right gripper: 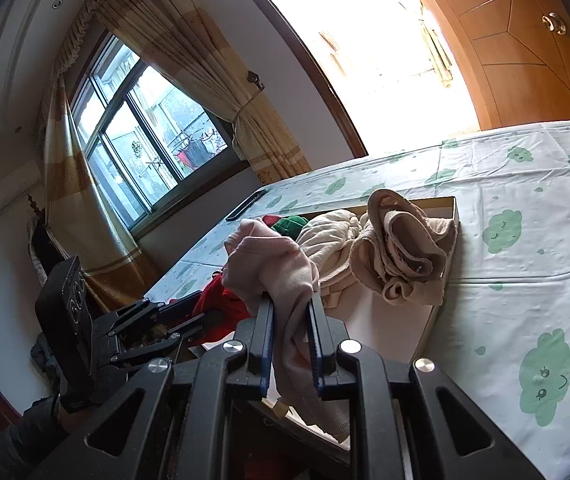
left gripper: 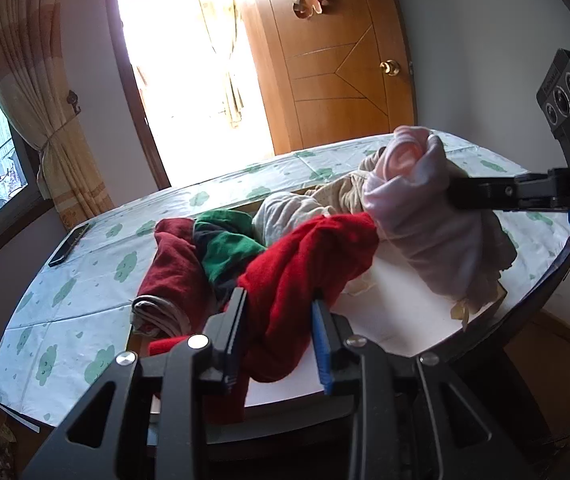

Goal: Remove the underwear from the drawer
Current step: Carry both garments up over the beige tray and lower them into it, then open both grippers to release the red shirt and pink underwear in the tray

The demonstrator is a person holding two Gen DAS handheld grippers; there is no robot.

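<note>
We hold the red garment (left gripper: pixel 309 264) in the closed left claw (left gripper: pixel 279 344) and the pink garment (right gripper: pixel 281 264) in the closed right claw (right gripper: pixel 291 340), partly above the drawer (right gripper: pixel 455 210); next, lift both clear.

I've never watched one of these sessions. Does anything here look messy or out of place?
Yes: the drawer sits on the bed rather than in furniture, its clothes heaped and spilling over the rim. Each pair of tongs grips a garment: left tongs red cloth, right tongs pink cloth.
</note>
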